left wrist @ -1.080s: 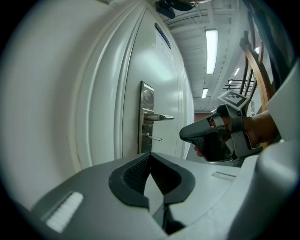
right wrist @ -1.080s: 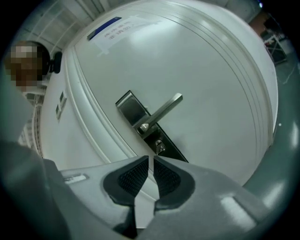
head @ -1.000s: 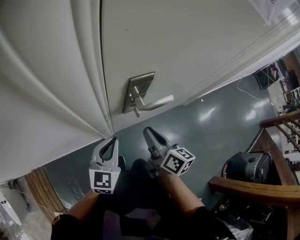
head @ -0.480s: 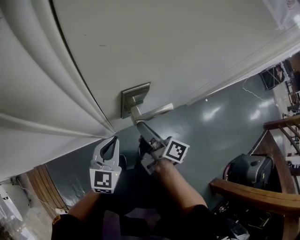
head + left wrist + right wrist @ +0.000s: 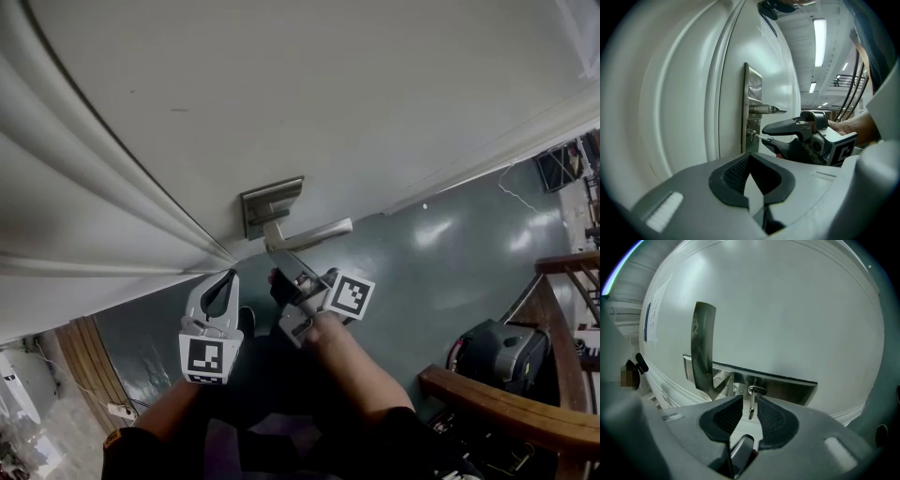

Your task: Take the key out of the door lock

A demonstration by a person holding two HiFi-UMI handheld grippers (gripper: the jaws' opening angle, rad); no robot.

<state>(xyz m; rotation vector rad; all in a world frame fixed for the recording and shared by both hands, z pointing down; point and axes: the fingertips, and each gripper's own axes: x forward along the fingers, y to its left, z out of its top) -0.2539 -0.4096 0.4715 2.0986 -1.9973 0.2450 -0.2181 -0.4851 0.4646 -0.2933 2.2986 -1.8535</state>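
Right gripper [image 5: 275, 265] advanced under lever handle [image 5: 314, 231], jaws just opened astride key [image 5: 752, 401], not gripping; left gripper [image 5: 229, 277] jaws together, empty.

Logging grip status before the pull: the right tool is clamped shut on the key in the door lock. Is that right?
Not quite. The right gripper view shows the right tool open: its jaws, just now closing in, stand either side of the key in the door lock without pressing it.
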